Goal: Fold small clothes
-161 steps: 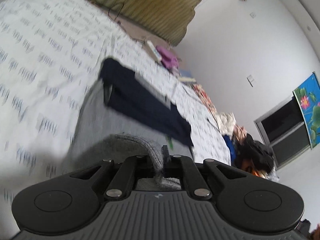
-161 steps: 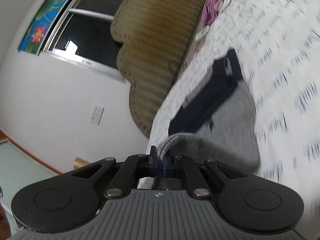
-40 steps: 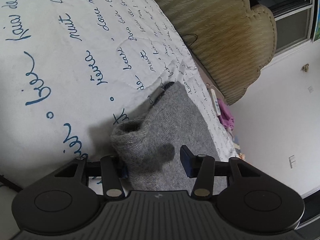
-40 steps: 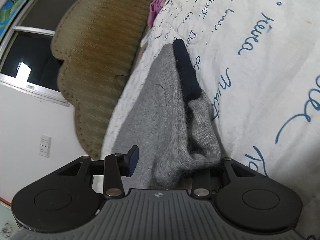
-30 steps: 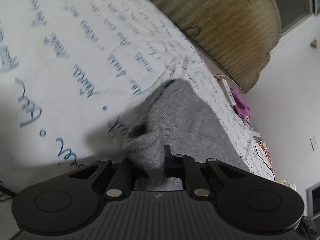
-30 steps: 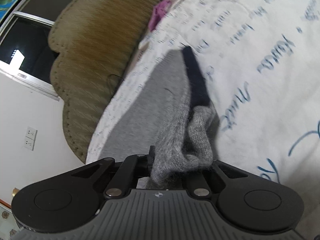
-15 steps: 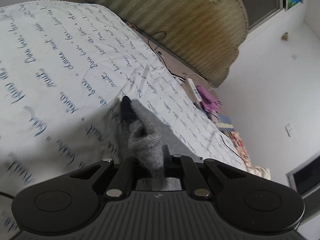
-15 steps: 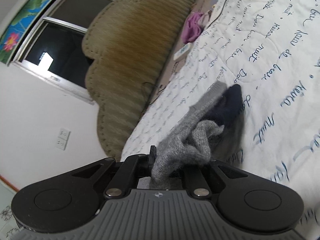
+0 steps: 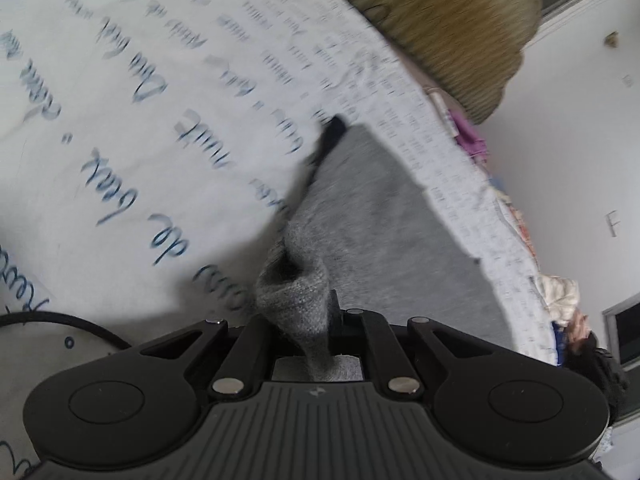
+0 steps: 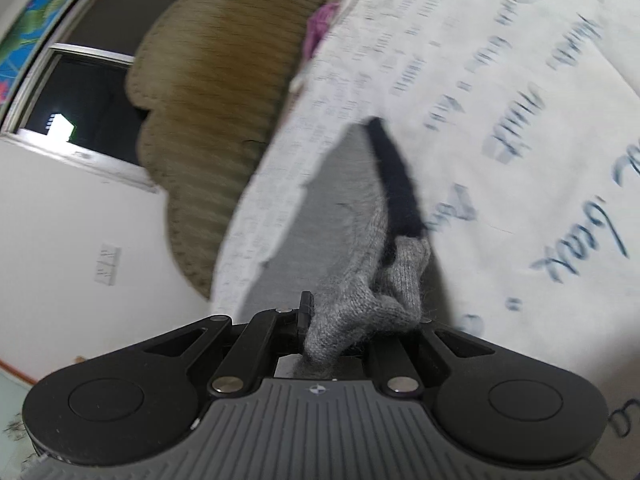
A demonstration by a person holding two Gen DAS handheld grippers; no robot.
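Left wrist: both tongs (image 9: 316, 316) (image 10: 340, 320) clench grey knit (image 9: 380, 216) edges on bedspread (image 9: 120, 120).

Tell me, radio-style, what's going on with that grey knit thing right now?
Left gripper shut on grey knit garment. Right gripper shut on it too. Garment partly spread on the printed bedsheet, dark edge showing. Nothing in the way.

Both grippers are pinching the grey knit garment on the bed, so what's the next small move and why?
Probably carry the two pinched corners forward together and lay them down. The left gripper and right gripper are each shut on a bunched corner of the grey knit garment, whose far part lies on the white script-printed bedspread beside a dark navy piece.
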